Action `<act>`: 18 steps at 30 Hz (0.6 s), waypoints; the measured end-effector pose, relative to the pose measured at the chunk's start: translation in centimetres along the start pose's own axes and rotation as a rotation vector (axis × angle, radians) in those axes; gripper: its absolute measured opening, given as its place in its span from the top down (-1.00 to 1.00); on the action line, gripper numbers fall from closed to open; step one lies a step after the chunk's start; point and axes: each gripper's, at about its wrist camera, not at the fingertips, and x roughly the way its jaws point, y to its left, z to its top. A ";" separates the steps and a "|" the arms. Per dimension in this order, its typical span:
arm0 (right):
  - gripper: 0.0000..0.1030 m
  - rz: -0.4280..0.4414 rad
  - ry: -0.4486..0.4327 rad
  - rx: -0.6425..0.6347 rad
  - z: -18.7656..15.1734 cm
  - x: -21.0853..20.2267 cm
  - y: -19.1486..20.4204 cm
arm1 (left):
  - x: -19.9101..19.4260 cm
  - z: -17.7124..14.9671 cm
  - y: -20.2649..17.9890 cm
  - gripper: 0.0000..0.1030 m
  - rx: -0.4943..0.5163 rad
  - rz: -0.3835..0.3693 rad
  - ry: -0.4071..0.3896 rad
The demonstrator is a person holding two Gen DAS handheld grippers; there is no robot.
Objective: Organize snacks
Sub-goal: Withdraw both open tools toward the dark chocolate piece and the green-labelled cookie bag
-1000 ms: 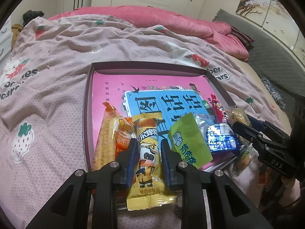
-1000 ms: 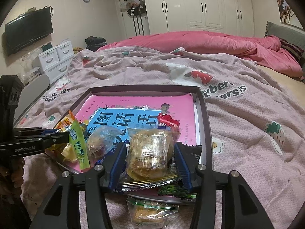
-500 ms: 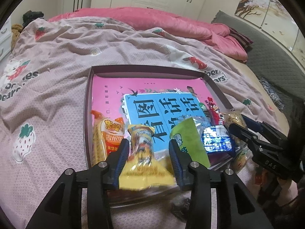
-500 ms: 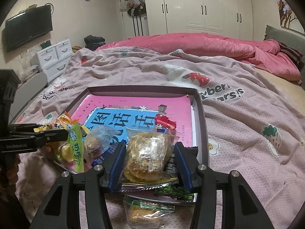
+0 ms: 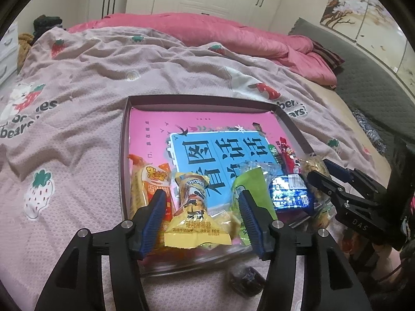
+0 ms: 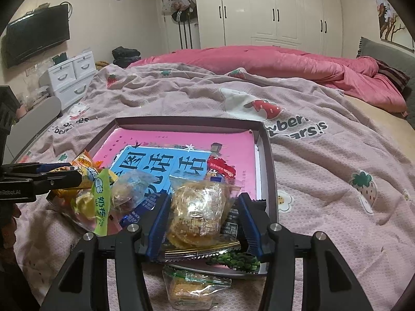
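A shallow brown tray with a pink and blue printed liner lies on the bed. Several snack packets sit along its near edge. My left gripper is open, its fingers standing on either side of a yellow candy packet that lies on the tray edge. An orange packet and a green packet lie beside it. My right gripper is open around a clear packet of golden biscuits that rests on the tray, its fingers apart from the packet.
A dark wrapped snack and a clear biscuit packet lie on the bedspread in front of the tray. A pink quilt is bunched at the far side. White drawers stand at the left.
My left gripper has opened and let go of the yellow candy packet, which now lies on the tray edge. My right gripper has opened wider around the biscuit packet.
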 end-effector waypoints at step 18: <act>-0.25 0.009 -0.057 0.002 0.4 -2.3 0.0 | -3.1 0.3 -0.5 -0.35 -0.004 -0.020 -0.058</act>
